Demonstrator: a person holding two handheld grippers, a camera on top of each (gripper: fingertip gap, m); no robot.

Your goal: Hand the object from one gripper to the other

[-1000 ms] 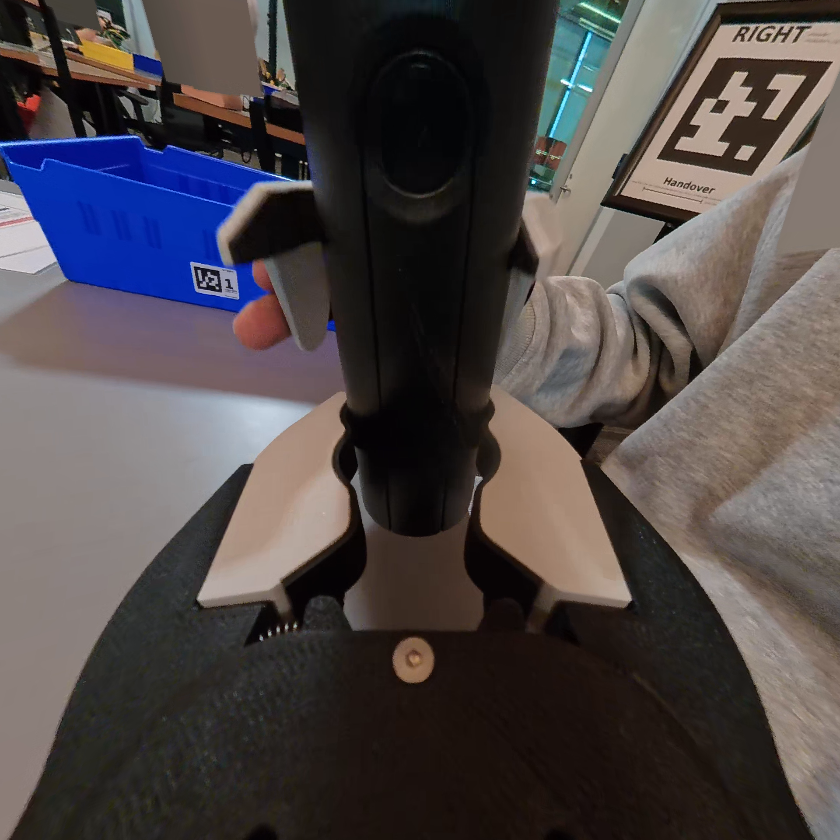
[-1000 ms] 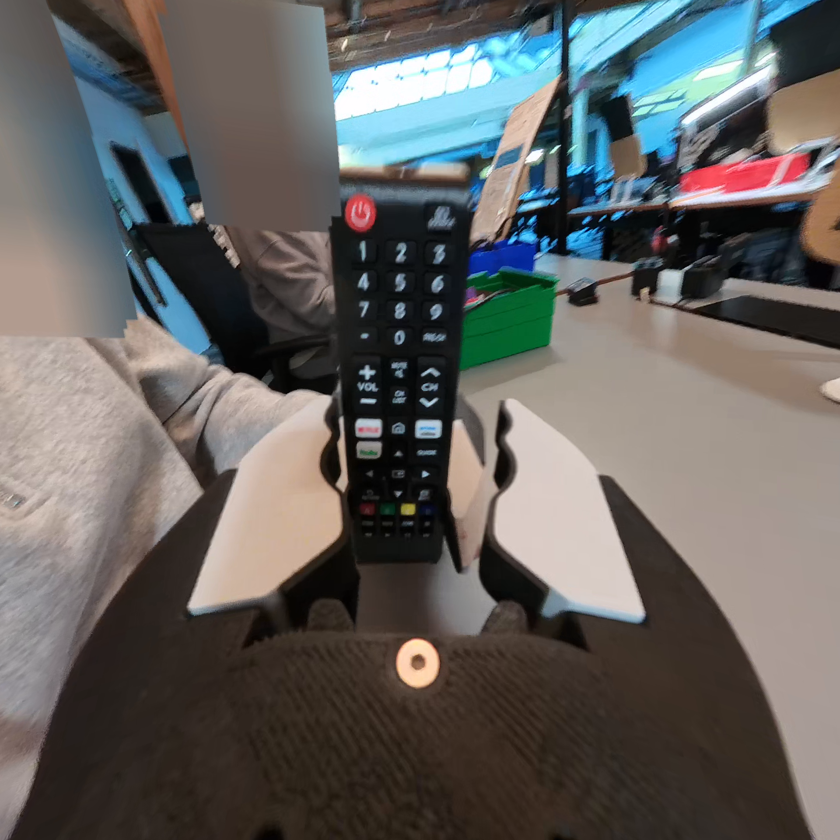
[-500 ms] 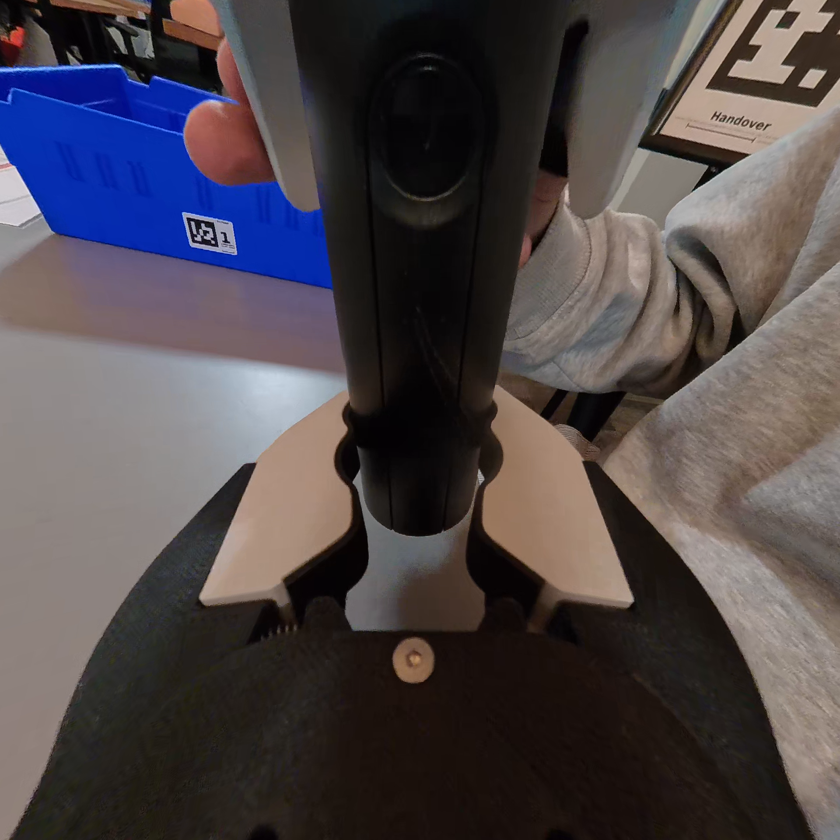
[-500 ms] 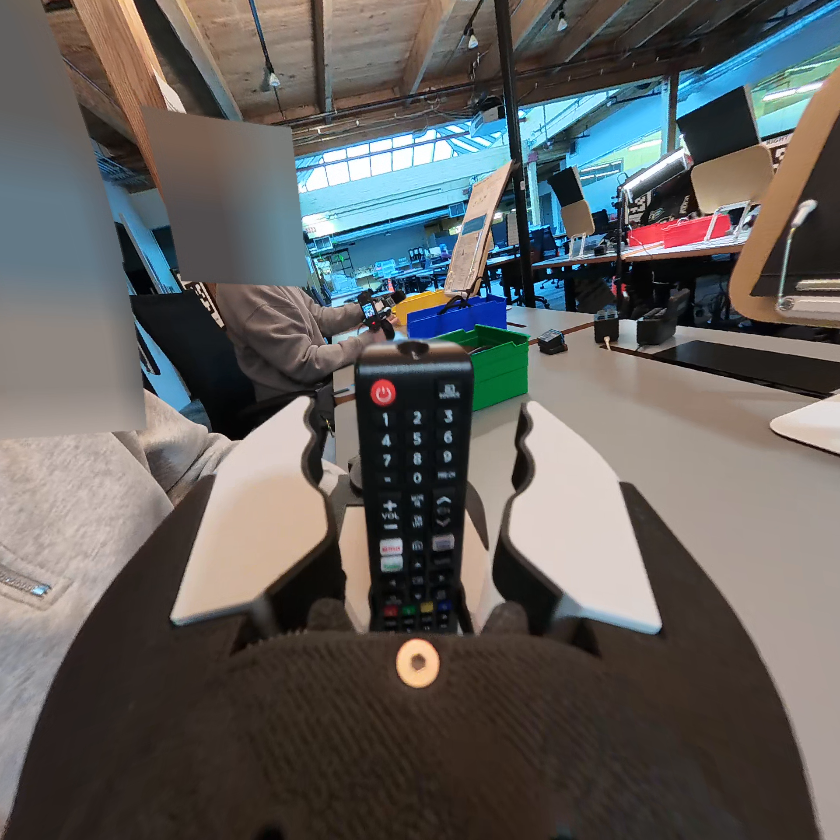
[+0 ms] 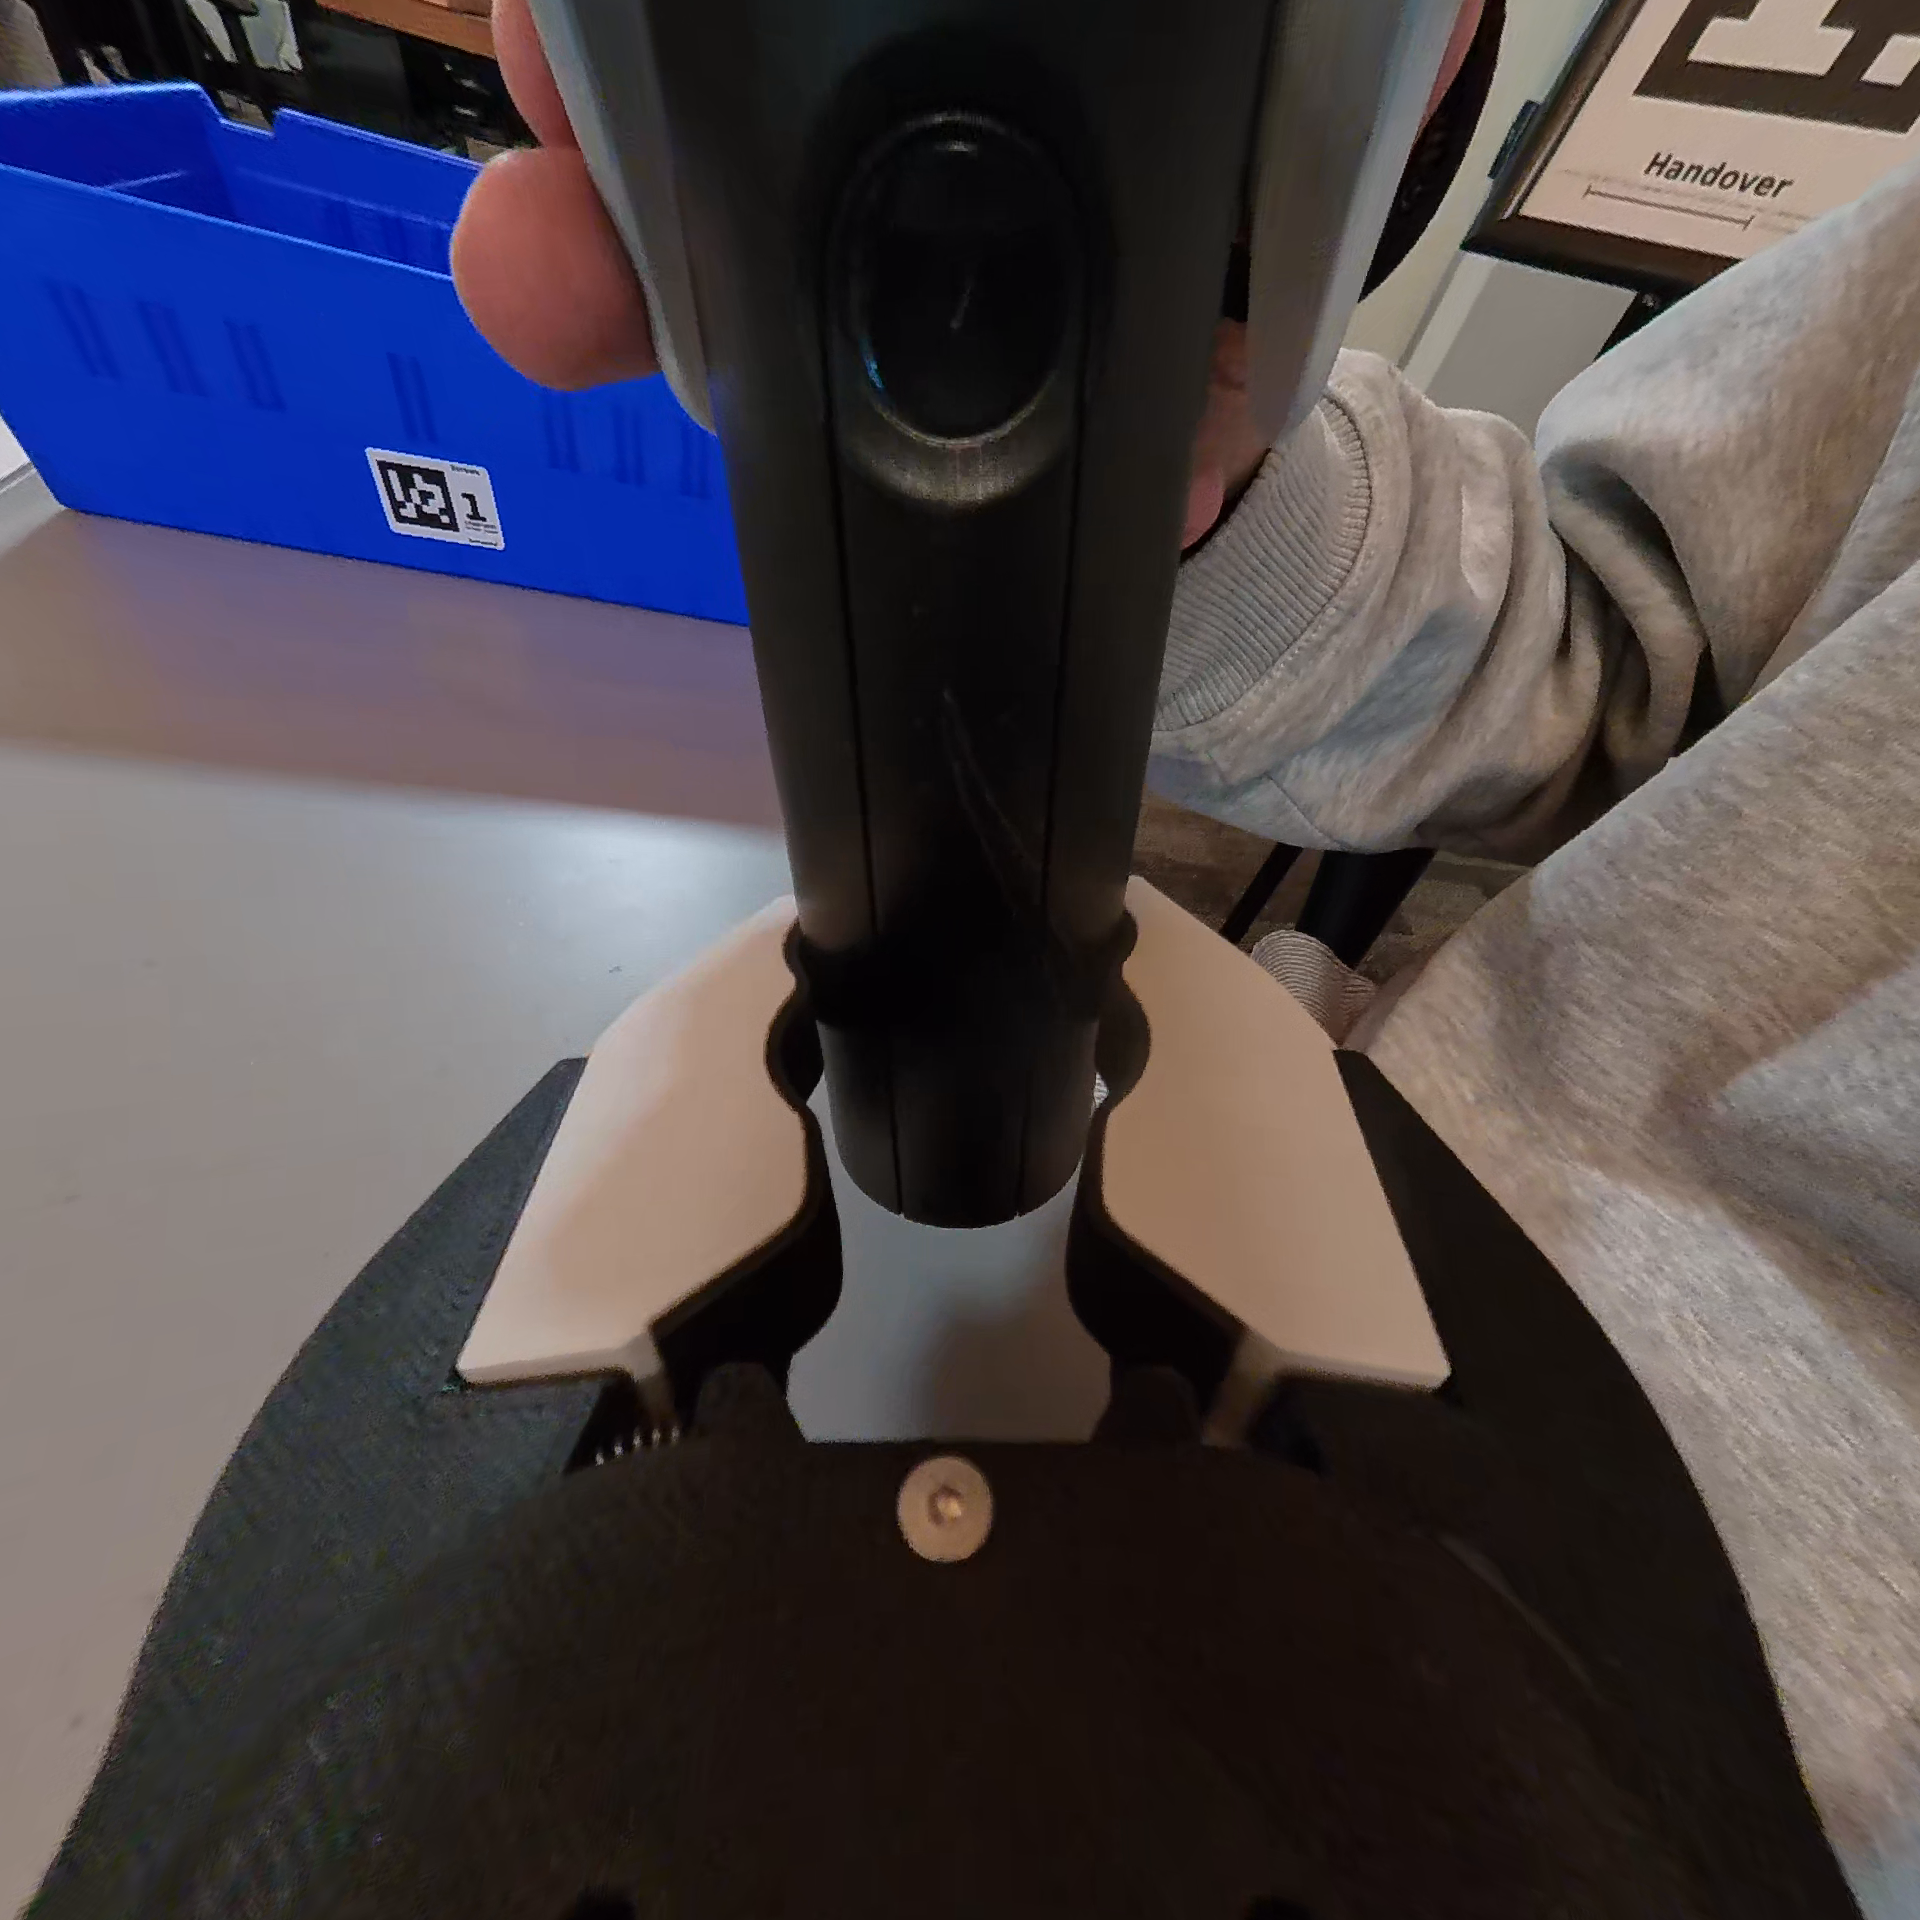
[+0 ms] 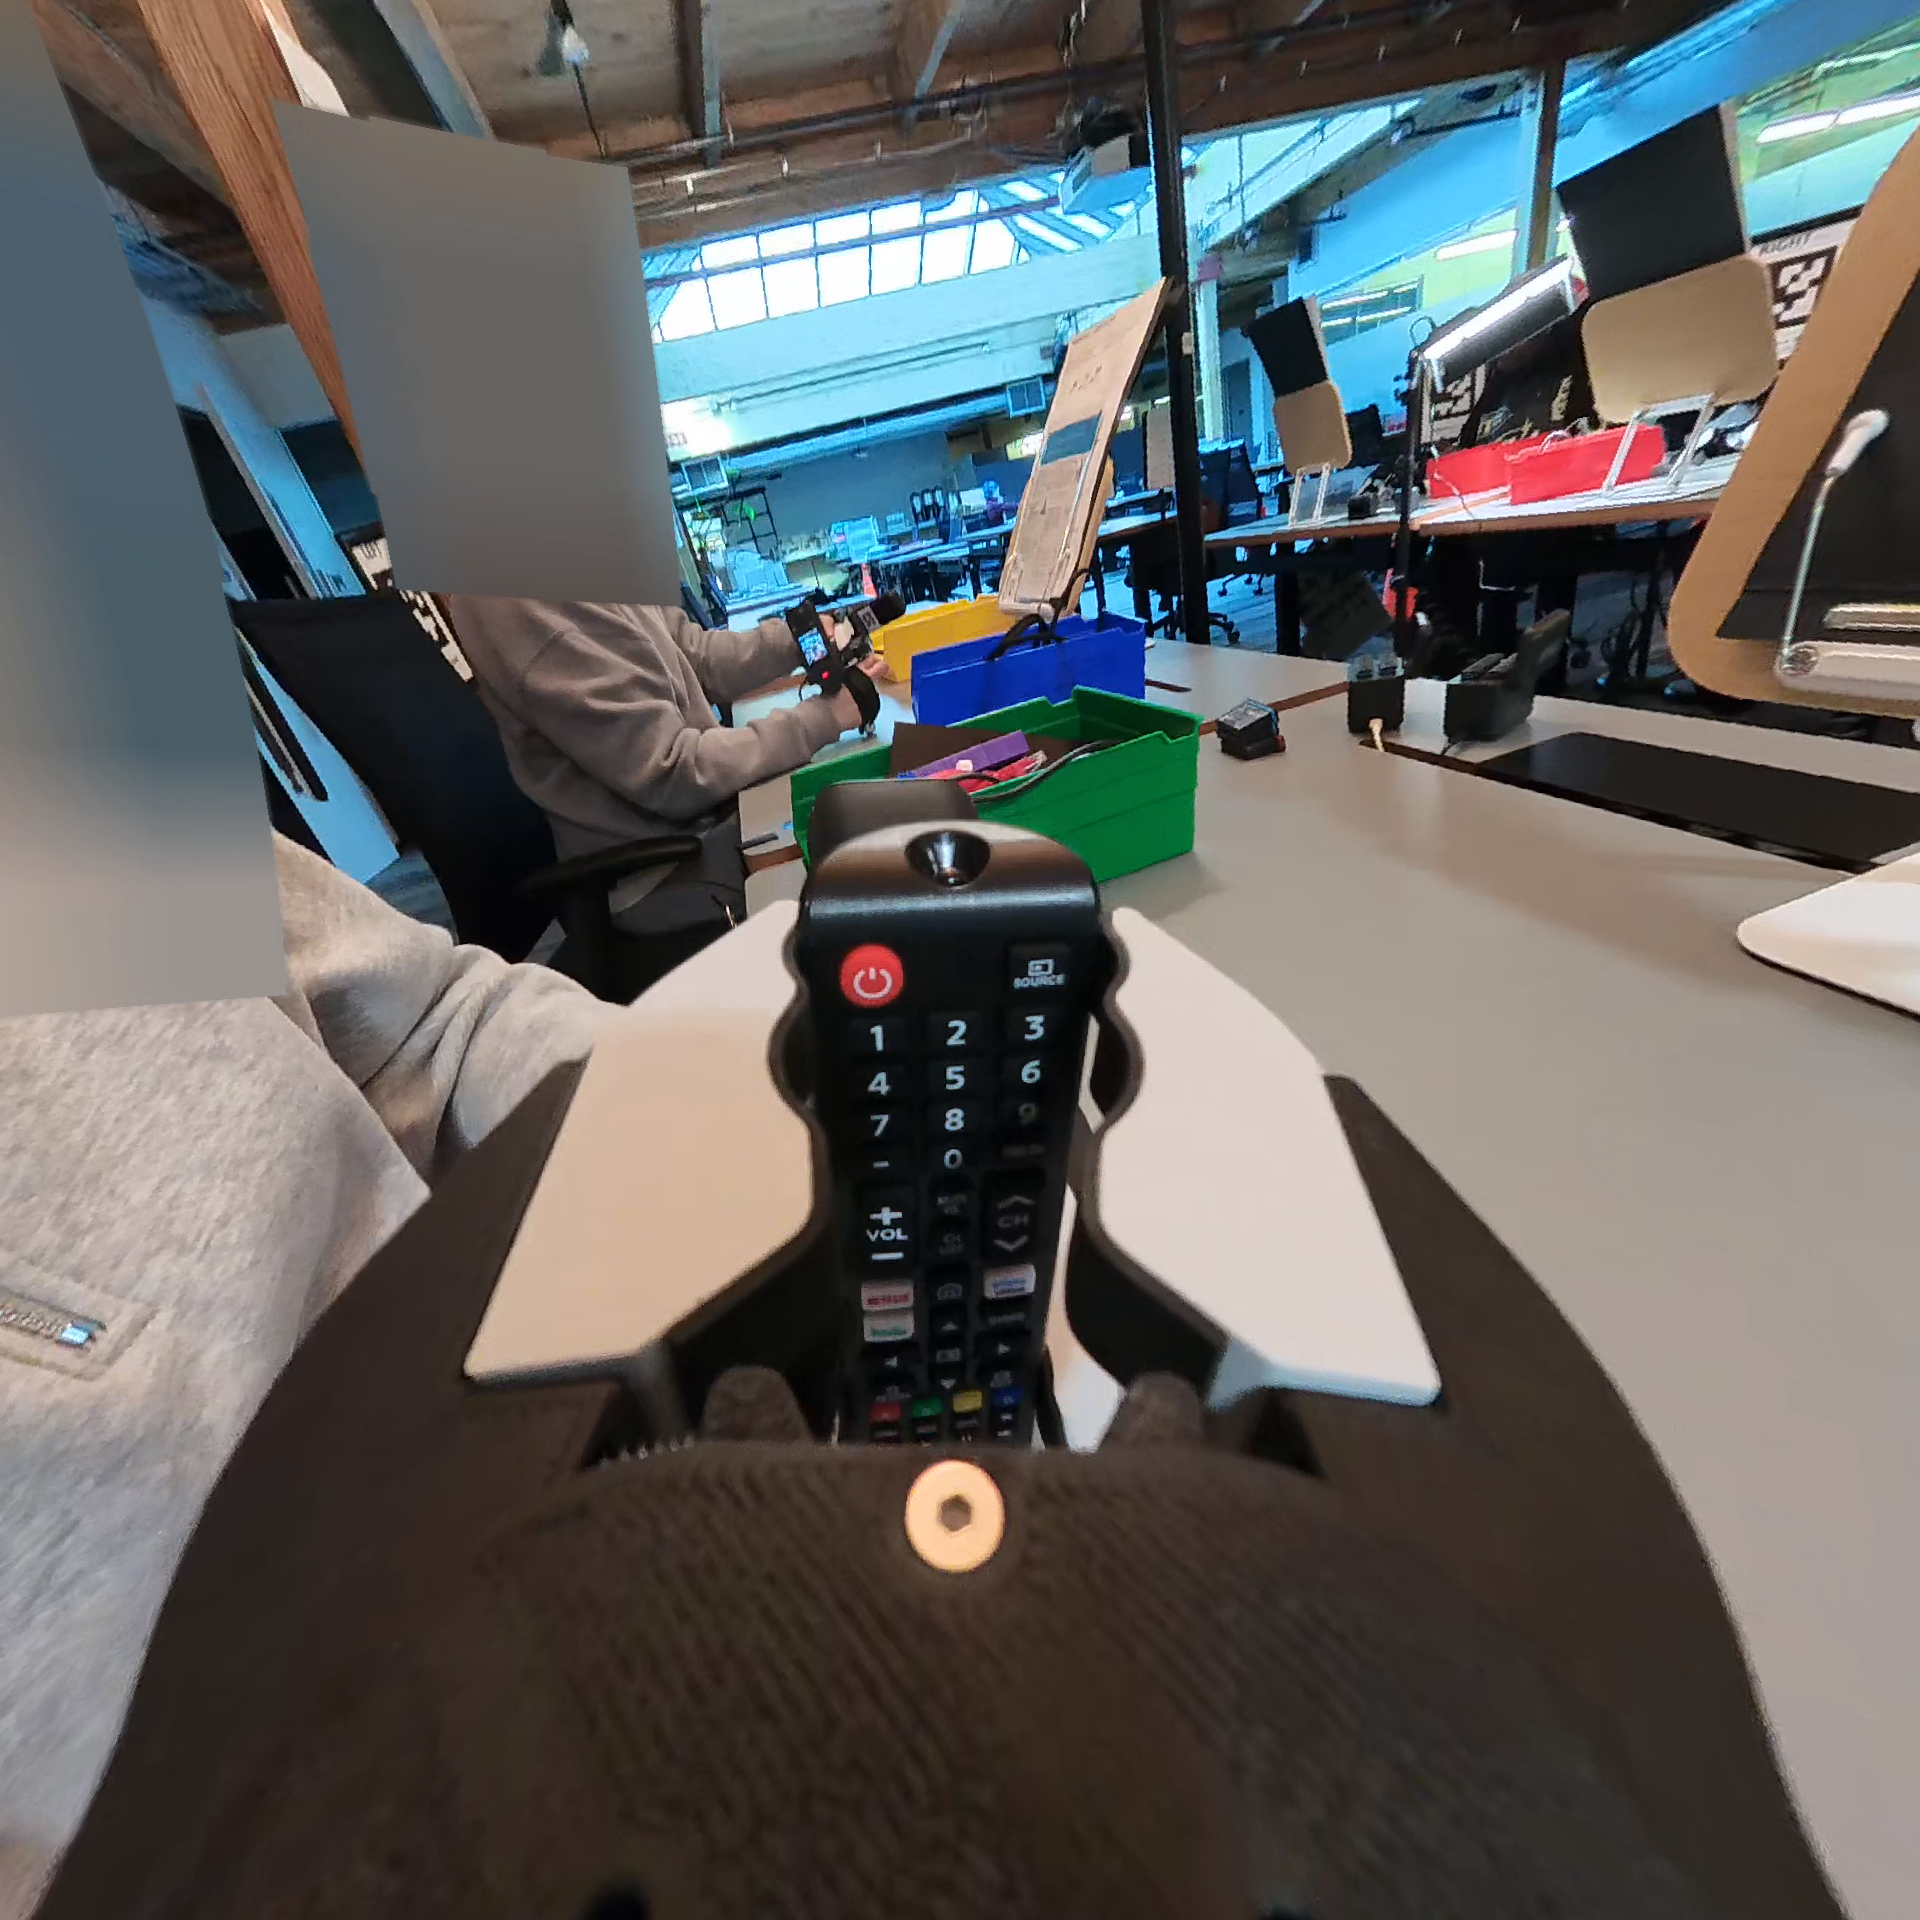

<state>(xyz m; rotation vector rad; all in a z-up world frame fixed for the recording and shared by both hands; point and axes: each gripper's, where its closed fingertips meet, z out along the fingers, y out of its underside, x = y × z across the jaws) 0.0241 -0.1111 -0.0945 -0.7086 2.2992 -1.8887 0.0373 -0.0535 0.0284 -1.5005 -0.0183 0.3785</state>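
Item: remote control (image 6: pixel 951 1132), black, held off the table between two hand-held grippers.

Position: the remote is gripped at its lower end by the left gripper (image 5: pixel 956 1023), whose white fingers (image 5: pixel 665 1174) are pressed against both sides of the smooth back, the oval recess turned toward that camera. The upper end is straddled by the right gripper (image 6: pixel 951 1039), whose fingers (image 6: pixel 1236 1174) are closed onto the edges beside the number keys, the button face turned toward its own camera. In the left wrist view the same grey fingers are seen flanking the top of the remote, with a person's hand (image 5: pixel 551 281) behind them.

Reason for hold (a judgement): both grips appear to be kept on at once so that the remote is never unsupported; opposite ends are taken so that the two sets of fingers do not collide. The transfer is judged to be at its midpoint, with one gripper yet to let go.

Markings: printed keys and coloured service buttons are carried on the remote's face; their wording is not recorded here. A square coded sticker is borne by the blue bin (image 5: pixel 208 343) on the grey table (image 5: pixel 260 935), and a framed sign (image 5: pixel 1714 125) with a block-pattern marker stands behind the grey sleeve (image 5: pixel 1403 644).

Surroundings: a green bin (image 6: pixel 1101 790) of mixed items is noted farther along the table.
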